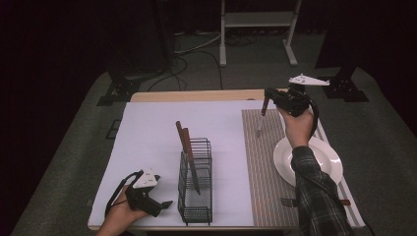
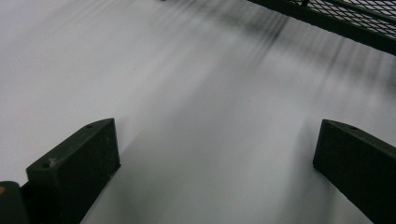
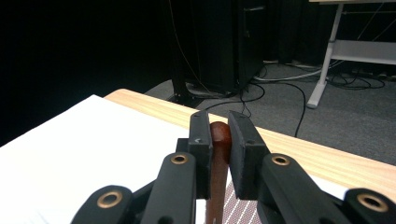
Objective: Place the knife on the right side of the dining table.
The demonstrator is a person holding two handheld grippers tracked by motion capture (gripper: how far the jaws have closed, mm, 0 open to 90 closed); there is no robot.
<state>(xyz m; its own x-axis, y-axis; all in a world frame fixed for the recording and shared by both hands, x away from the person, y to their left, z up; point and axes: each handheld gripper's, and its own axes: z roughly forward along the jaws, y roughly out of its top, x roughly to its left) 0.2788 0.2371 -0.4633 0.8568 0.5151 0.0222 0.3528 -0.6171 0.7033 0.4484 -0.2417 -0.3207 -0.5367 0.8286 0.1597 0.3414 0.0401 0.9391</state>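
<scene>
A: What takes up most of the table [image 1: 196,95]?

B: A white sheet [image 1: 147,142] across the left and middle, then a striped placemat [image 1: 263,172] towards three o'clock.

A: And on those?

B: A black wire rack [image 1: 196,189] stands at about six o'clock on the sheet, with two brown-handled knives [image 1: 186,142] leaning out of it. A white plate [image 1: 327,157] lies on the placemat at four o'clock, and a fork [image 1: 290,201] lies just below it near the front edge.

A: The right gripper [image 1: 270,96]?

B: Raised at one o'clock, its jaws clamped tight on the brown handle of a knife [image 1: 261,120] hanging blade-down over the placemat. The right gripper view shows that handle [image 3: 219,163] pinched between them.

A: The left gripper [image 1: 164,204]?

B: Low at seven o'clock, just beside the rack, jaws spread wide and holding nothing.
</scene>
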